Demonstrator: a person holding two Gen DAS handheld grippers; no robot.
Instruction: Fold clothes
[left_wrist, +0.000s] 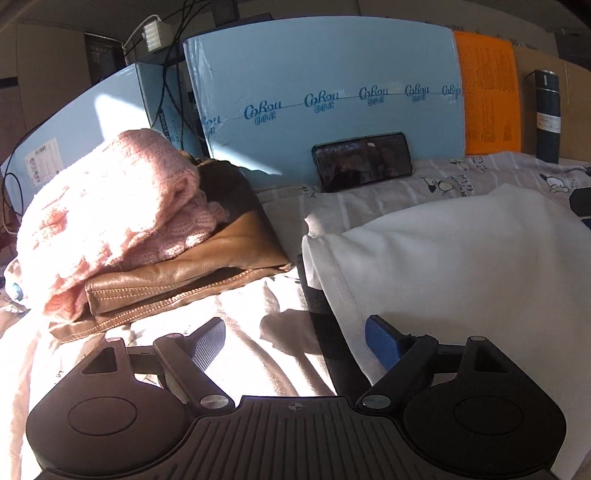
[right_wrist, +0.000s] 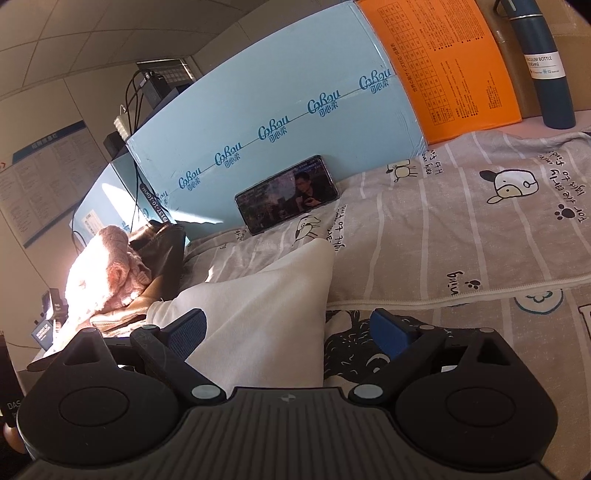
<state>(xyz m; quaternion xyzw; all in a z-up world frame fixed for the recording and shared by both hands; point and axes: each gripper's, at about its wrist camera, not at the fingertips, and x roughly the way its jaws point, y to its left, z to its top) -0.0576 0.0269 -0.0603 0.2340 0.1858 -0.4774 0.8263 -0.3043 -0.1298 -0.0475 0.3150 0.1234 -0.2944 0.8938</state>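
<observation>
"CoRou" repeats along the tape on the blue carton (right_wrist: 295, 88). The dark flask (right_wrist: 543, 62) reads "VACUUM BOTTLE". The bedsheet (right_wrist: 480, 229) carries the word "bunny".

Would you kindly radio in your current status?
Left gripper open, right gripper open. White cotton garment between right fingers, ungripped. Pink knit sweater atop brown leather jacket.

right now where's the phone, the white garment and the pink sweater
phone (right_wrist: 286, 194): right wrist view, middle of screen
white garment (left_wrist: 461, 266): left wrist view, flat upper face
pink sweater (left_wrist: 110, 206): left wrist view, sunlit knit top
</observation>
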